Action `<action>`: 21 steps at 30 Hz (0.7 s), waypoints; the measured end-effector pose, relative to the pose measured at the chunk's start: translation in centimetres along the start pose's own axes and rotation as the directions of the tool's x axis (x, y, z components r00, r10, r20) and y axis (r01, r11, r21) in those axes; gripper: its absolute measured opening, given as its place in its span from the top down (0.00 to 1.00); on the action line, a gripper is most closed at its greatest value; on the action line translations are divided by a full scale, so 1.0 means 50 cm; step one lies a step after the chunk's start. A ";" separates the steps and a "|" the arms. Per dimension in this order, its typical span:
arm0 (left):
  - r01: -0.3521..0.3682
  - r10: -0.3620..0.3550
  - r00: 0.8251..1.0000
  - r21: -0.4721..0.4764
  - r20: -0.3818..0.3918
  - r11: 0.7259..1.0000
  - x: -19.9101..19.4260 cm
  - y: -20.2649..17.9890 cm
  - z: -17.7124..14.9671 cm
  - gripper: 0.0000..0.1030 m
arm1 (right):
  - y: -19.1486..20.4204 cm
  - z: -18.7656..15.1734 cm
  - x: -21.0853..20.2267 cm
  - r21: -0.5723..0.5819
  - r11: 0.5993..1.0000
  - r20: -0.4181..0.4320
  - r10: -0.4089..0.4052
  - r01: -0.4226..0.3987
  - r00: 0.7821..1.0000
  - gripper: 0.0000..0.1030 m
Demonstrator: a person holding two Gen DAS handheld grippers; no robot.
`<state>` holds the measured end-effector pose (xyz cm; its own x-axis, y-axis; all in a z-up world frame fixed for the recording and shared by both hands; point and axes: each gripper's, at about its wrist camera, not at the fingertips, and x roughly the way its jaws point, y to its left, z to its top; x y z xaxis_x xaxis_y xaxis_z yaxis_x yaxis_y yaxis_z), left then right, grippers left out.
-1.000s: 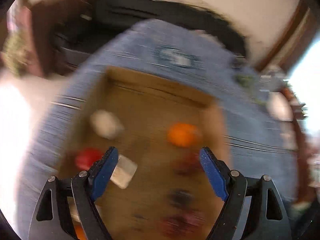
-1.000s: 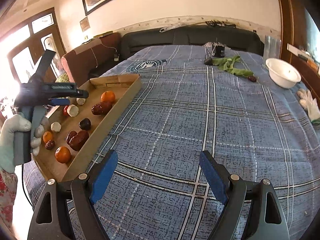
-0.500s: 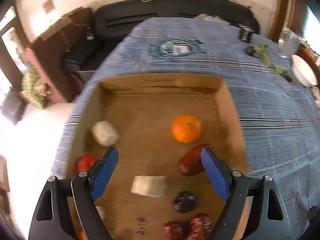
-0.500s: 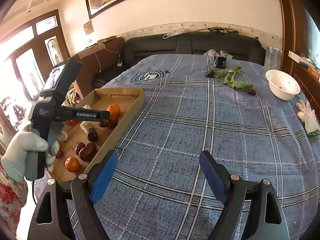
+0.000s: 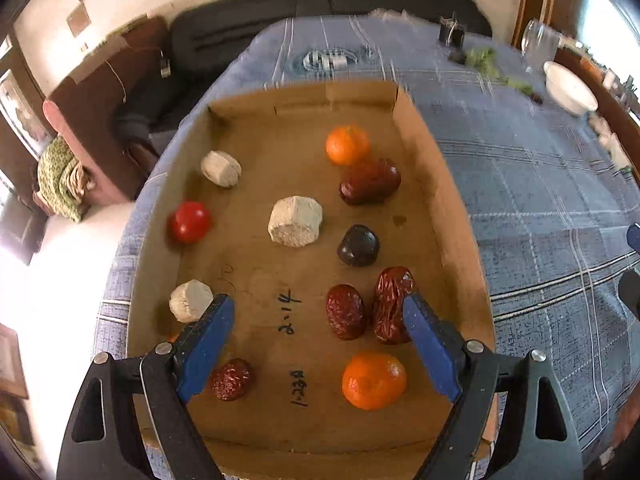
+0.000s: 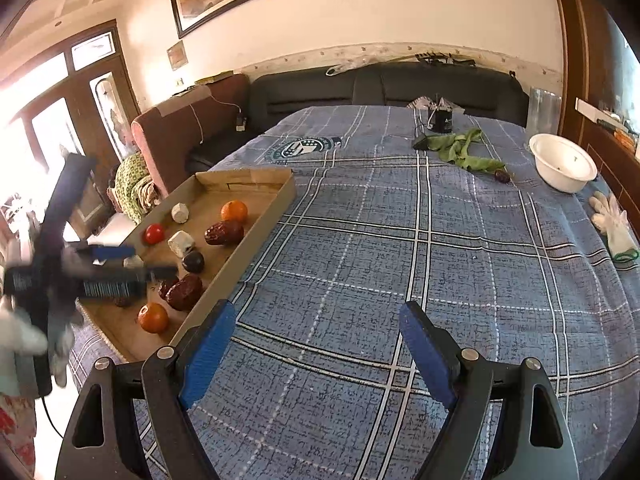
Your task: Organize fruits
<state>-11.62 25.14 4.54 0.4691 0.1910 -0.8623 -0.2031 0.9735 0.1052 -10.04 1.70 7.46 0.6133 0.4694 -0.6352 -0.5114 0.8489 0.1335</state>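
Note:
A cardboard tray point(image 5: 432, 184) lies on the blue plaid cloth and holds two oranges point(image 5: 374, 380), a red tomato point(image 5: 189, 222), several red dates point(image 5: 370, 181), a dark plum point(image 5: 358, 245) and three pale chunks point(image 5: 296, 221). My left gripper point(image 5: 316, 344) is open and empty, hovering above the tray's near end. The tray also shows in the right wrist view point(image 6: 248, 248), with the left gripper point(image 6: 100, 268) blurred over it. My right gripper point(image 6: 312, 348) is open and empty over the cloth, right of the tray.
A white bowl point(image 6: 562, 162), green leaves point(image 6: 464, 152), a dark fruit point(image 6: 502, 176), a small dark box point(image 6: 439, 122), a clear jar point(image 6: 544, 114) and a white glove point(image 6: 614, 224) lie at the far right of the cloth. A black sofa point(image 6: 380, 84) stands behind.
The left gripper has pulled back toward the tray's near end, so more fruit shows. The right gripper has tilted up slightly. Both jaws stay open.

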 end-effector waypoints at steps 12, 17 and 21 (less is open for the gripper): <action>-0.177 0.178 0.983 -0.018 0.043 0.984 -0.039 0.056 -0.021 0.16 | 0.012 -0.004 -0.008 0.012 1.000 0.005 0.007 -0.007 1.000 0.13; -0.347 0.344 0.938 0.095 0.047 0.933 0.005 0.014 -0.021 0.16 | 0.041 -0.014 -0.004 -0.036 0.999 -0.010 0.012 -0.012 1.000 0.13; -0.314 0.313 0.944 -0.013 0.103 0.949 -0.038 0.047 -0.028 0.16 | 0.052 -0.021 -0.015 -0.076 0.997 0.007 -0.015 0.016 1.000 0.11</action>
<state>-14.22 26.90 5.72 0.4679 0.4984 -0.7298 -0.3515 0.8626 0.3638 -12.45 3.33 7.48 0.6251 0.4580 -0.6321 -0.5459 0.8353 0.0654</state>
